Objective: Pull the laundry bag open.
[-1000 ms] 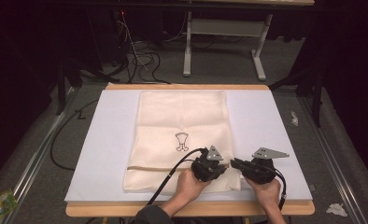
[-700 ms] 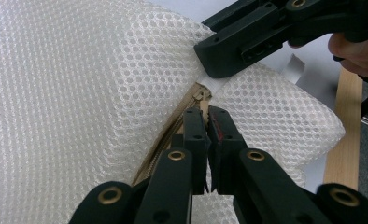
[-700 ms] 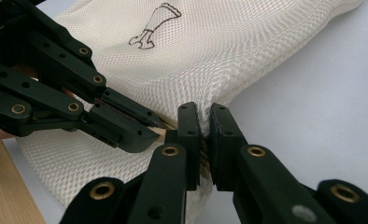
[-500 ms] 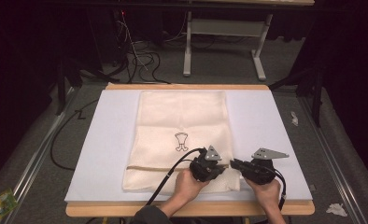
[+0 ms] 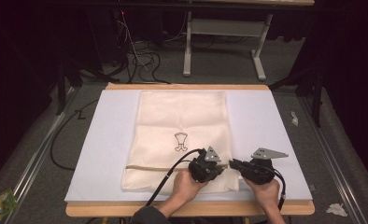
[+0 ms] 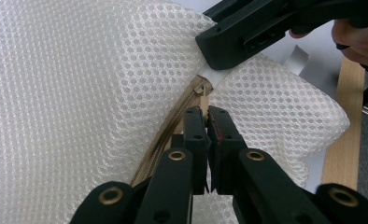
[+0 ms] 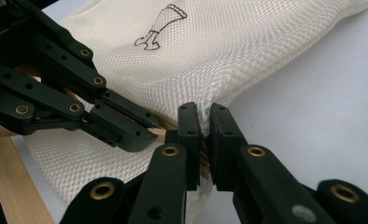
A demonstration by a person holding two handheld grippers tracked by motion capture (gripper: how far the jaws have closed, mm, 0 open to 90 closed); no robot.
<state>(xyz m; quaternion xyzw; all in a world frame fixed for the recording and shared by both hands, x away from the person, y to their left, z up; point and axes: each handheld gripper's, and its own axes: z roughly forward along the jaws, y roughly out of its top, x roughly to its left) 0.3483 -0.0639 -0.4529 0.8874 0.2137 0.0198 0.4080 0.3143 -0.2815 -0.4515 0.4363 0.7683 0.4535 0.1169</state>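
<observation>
Mesh bag point(image 5: 182, 135) lying flat on white surface point(image 5: 266, 121), near right corner. Left gripper point(image 6: 205, 114) pinching zipper pull point(image 6: 203, 93) tight; right gripper point(image 7: 204, 116) clamping bag edge — pulling slow, straight along zipper, keeping corner still.

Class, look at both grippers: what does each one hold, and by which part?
The left gripper pinches the mesh bag's zipper pull; the right gripper clamps the bag's edge at the zipper's end.

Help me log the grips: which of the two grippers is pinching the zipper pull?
The left gripper: its jaws close on the tan zipper pull, while the right gripper pinches the mesh bag edge at the zipper's end.
</observation>
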